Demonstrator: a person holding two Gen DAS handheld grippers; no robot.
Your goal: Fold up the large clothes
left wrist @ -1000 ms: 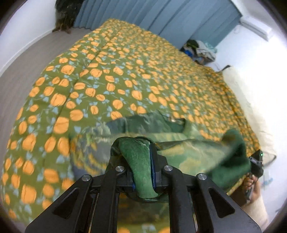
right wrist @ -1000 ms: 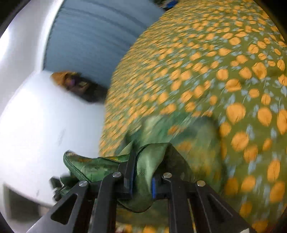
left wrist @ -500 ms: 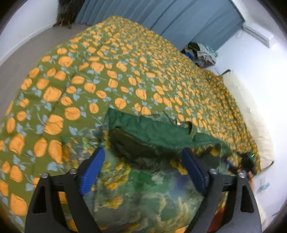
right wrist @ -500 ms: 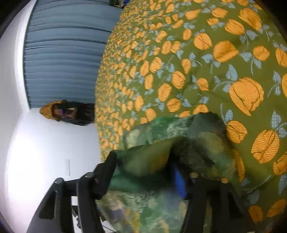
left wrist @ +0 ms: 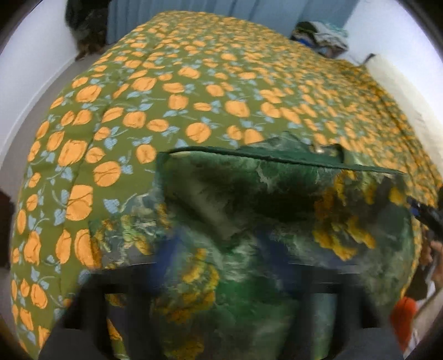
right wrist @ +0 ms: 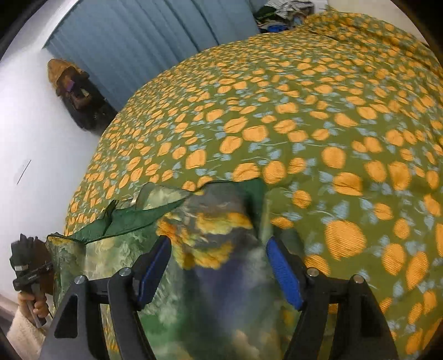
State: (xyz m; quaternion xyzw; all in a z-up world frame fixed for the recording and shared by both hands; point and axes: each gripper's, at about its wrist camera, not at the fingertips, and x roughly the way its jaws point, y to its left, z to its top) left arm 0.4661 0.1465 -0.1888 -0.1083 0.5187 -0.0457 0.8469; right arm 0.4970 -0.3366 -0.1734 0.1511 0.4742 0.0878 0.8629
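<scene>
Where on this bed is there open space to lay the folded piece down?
The bedspread lies bare beyond the green garment, up to the blue curtain and the clothes pile at the far end. It is also free right of the right tongs. The near edge is crowded by the garment.

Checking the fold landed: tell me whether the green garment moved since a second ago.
Yes. The green garment left both hand-held grippers and now lies lower, spread on the bedspread.

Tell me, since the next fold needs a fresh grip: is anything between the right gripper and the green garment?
Nothing visible is. The right gripper hangs directly over the green garment, which lies on the orange-flowered bedspread. Its jaws are closing, with cloth showing between the blue-padded fingers, which do not press on it.
</scene>
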